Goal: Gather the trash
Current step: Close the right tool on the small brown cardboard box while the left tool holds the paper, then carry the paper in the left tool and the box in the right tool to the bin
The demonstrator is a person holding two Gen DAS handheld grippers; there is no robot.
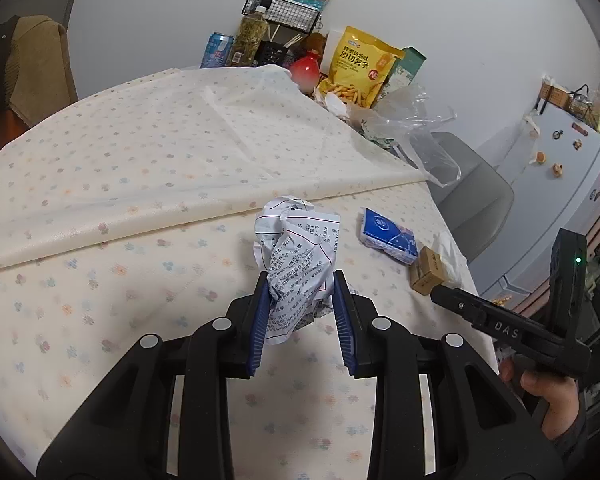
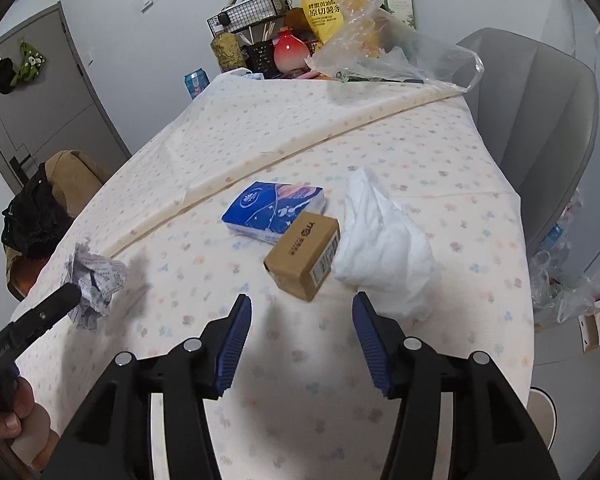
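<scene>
My left gripper [image 1: 301, 292] is shut on a crumpled printed paper [image 1: 296, 256] and holds it just above the tablecloth; the same paper shows at the left of the right wrist view [image 2: 94, 284]. My right gripper [image 2: 302, 308] is open and empty, a little short of a small brown cardboard box [image 2: 304, 254]. A crumpled white tissue [image 2: 384, 244] lies right of the box. A blue tissue pack [image 2: 272, 210] lies just behind the box. The box [image 1: 427, 272] and pack [image 1: 386, 236] also show in the left wrist view.
The table has a floral cloth [image 2: 300, 380] with a folded ridge across it. At the far end stand a yellow snack bag [image 1: 360, 66], a red vase [image 1: 306, 72], a can [image 1: 217, 50], a wire basket [image 1: 284, 10] and a clear plastic bag [image 2: 392, 56]. A grey chair [image 2: 540, 120] stands at the right.
</scene>
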